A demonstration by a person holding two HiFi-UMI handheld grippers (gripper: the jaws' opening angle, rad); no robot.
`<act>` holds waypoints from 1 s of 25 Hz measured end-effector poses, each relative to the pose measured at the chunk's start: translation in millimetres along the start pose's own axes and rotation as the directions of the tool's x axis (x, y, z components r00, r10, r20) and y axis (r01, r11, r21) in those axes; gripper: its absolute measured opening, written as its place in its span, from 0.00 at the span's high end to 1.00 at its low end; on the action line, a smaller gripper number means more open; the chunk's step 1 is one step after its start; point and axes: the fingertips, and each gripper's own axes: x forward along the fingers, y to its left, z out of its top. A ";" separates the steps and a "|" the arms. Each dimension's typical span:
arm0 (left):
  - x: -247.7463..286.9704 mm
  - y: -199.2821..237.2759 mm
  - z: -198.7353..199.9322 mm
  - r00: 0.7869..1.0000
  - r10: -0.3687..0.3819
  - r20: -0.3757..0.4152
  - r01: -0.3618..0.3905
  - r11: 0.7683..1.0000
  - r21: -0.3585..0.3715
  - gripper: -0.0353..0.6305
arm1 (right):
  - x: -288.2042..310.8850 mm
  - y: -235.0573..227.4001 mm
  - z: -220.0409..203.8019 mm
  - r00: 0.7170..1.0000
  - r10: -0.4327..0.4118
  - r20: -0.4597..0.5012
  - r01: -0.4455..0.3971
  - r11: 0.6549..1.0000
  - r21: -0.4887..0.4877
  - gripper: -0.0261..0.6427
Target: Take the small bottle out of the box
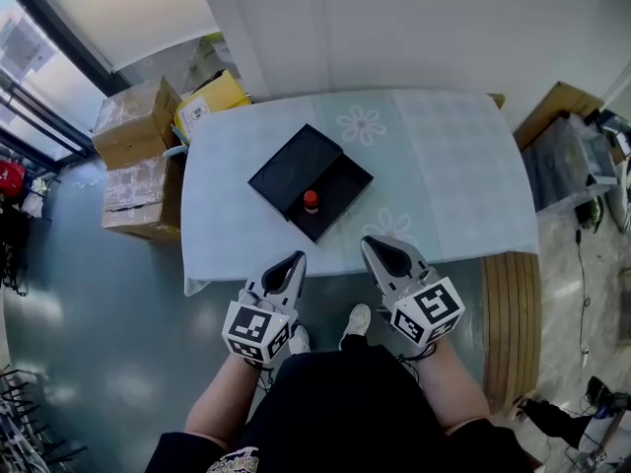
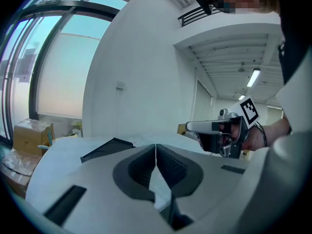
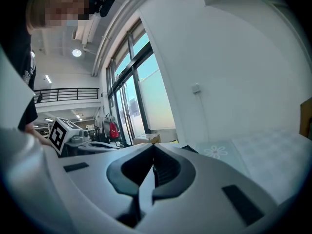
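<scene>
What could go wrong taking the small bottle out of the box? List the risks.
1. The left gripper and the right gripper are both shut; reaching in like that would likely topple the standing small bottle.
2. The box just rests on the tablecloth and may slide if bumped.

A pale, flower-printed worktop (image 1: 444, 166) stands against a white wall (image 1: 414, 18) at the top of the frame. Cardboard boxes (image 1: 138, 121) are stacked at upper left beside tall bright windows (image 2: 58, 72). The glossy grey floor (image 1: 89, 343) fills the lower left.
</scene>
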 end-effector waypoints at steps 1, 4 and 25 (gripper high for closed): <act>2.6 -1.4 1.2 1.000 0.008 0.004 -0.008 1.000 -0.002 0.90 | -0.3 -3.3 0.1 1.000 0.007 -0.002 -0.007 1.000 0.000 0.93; 10.3 -5.5 3.5 1.000 0.027 0.009 -0.027 1.000 -0.003 0.90 | -0.6 -12.4 1.6 1.000 0.030 -0.008 -0.030 1.000 -0.005 0.93; 41.5 -10.2 0.7 0.990 0.140 -0.011 -0.140 0.990 -0.004 0.90 | -1.3 -46.0 0.4 0.993 0.116 -0.021 -0.115 0.993 0.027 0.93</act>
